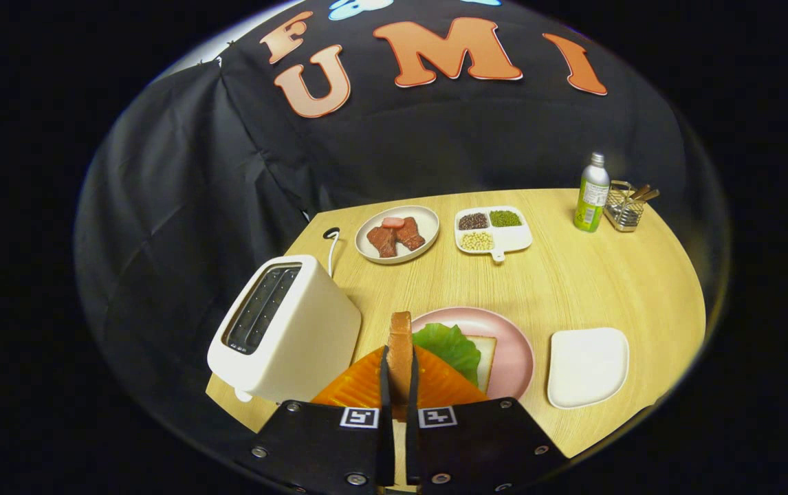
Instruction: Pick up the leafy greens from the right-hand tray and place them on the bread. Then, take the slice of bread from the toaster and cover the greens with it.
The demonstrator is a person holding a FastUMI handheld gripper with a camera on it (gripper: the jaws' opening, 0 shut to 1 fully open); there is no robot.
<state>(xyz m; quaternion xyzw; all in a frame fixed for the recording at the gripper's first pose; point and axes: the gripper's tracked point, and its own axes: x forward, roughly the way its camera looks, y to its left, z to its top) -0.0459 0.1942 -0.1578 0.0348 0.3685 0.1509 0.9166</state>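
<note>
My gripper (399,375) is shut on a slice of bread (400,344), held upright on its edge between the two orange fingers (356,385). Just ahead and slightly right lies the pink plate (514,344) with a green leaf (449,347) resting on a bottom slice of bread (485,359). The white toaster (287,330) stands to the left of the fingers, its slots dark and without bread. The white tray (586,368) sits to the right of the pink plate with nothing on it.
Farther back on the wooden table (573,275) are a plate of meat pieces (397,234), a divided dish of beans (492,230), a green bottle (592,196) and a wire utensil holder (626,205). The toaster's cord (332,240) runs behind it.
</note>
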